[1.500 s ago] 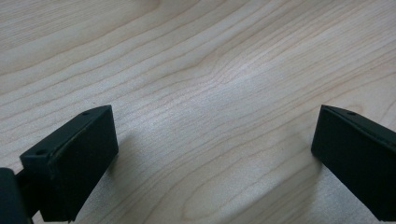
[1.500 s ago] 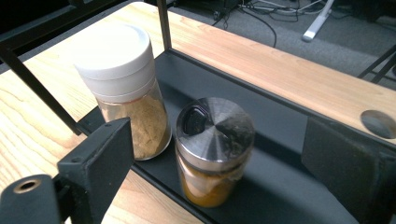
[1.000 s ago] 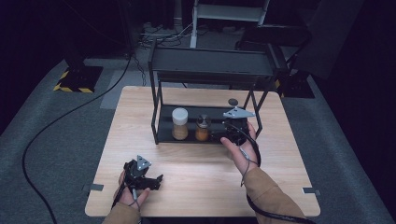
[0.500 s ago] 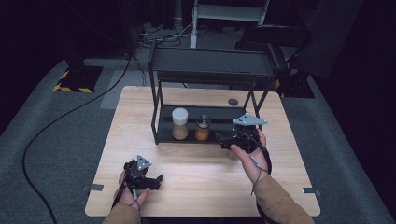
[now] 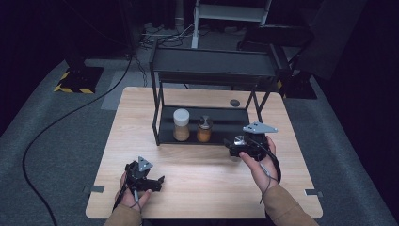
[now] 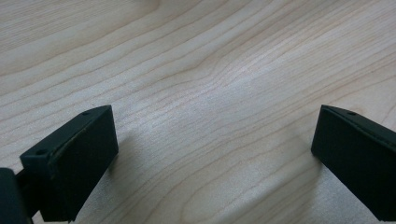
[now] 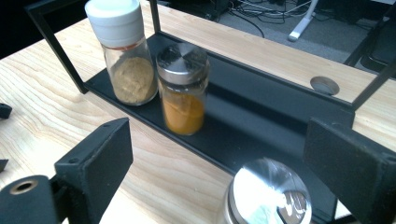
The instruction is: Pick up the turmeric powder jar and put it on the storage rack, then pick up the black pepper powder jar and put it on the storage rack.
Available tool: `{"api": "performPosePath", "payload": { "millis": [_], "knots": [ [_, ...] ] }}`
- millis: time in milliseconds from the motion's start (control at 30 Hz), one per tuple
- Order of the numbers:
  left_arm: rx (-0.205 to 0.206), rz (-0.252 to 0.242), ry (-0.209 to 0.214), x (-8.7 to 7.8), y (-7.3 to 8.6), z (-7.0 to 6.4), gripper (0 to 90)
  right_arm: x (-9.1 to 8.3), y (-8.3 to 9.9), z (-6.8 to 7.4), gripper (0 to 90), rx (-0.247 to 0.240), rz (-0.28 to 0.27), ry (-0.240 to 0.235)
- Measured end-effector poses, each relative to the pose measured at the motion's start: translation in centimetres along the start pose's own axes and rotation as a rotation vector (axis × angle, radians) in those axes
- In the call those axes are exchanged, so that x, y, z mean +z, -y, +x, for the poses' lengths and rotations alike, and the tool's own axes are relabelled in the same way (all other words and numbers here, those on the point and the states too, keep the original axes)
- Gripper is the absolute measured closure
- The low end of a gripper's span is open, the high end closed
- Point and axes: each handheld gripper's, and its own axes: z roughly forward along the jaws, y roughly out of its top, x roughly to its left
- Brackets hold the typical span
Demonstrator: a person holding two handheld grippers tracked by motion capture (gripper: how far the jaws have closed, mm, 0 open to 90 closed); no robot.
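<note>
A black two-tier rack (image 5: 214, 66) stands at the back of the wooden table (image 5: 207, 188). On its lower tray (image 7: 261, 112) are a white-capped jar of tan powder (image 5: 181, 125) (image 7: 125, 56) and a silver-lidded jar of orange powder (image 5: 204, 129) (image 7: 183, 91). A third silver-lidded jar (image 5: 240, 140) (image 7: 268, 196) stands just in front of the tray's right part. My right gripper (image 5: 231, 146) (image 7: 219, 158) is open, its jaws wide on either side of that jar without touching it. Near the front left, my left gripper (image 5: 159, 182) (image 6: 215, 154) is open over bare wood.
A round cable hole (image 5: 234, 102) (image 7: 324, 85) lies in the table behind the rack. The rack's upright posts (image 7: 56, 46) frame the tray. Black cables and stands sit on the grey floor beyond the table.
My right gripper has drawn back from the rack's lower tray toward the table's front. The third jar now shows between its jaws. The left gripper has stayed put.
</note>
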Motion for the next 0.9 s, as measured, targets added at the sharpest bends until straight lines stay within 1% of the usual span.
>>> {"api": "performPosePath", "payload": {
  "millis": [167, 267, 367, 433, 533, 567, 800, 900],
  "knots": [
    [-0.001, 0.001, -0.001, 0.0, 0.0, 0.0, 0.4, -0.4, 0.7, -0.2, 8.3, 0.008, 0.000, 0.007],
    [-0.001, 0.001, -0.001, 0.0, 0.0, 0.0, 0.4, -0.6, 1.1, -0.3, 8.3, 0.005, -0.003, 0.009],
    [-0.002, 0.002, -0.001, 0.0, 0.0, 0.0, 0.4, -0.8, 1.6, -0.5, 8.3, -0.007, -0.007, 0.015],
    [-0.002, 0.002, -0.001, 0.0, 0.0, 0.0, 0.4, -0.9, 1.7, -0.6, 8.1, -0.006, -0.007, 0.018],
    [-0.001, -0.001, 0.000, 0.0, 0.0, -0.1, 0.4, -0.7, 2.6, -0.8, 8.0, 0.000, 0.006, 0.023],
    [-0.001, -0.001, 0.000, 0.0, 0.0, -0.1, 0.4, -0.7, 2.6, -0.8, 8.0, 0.000, 0.006, 0.023],
    [-0.002, -0.002, 0.000, 0.0, 0.0, -0.1, 0.4, -0.1, 4.2, -1.1, 8.0, 0.020, 0.032, 0.029],
    [-0.003, 0.000, -0.002, 0.0, 0.0, -0.1, 0.4, 0.0, 4.6, -1.2, 8.0, 0.025, 0.035, 0.033]
  ]
}}
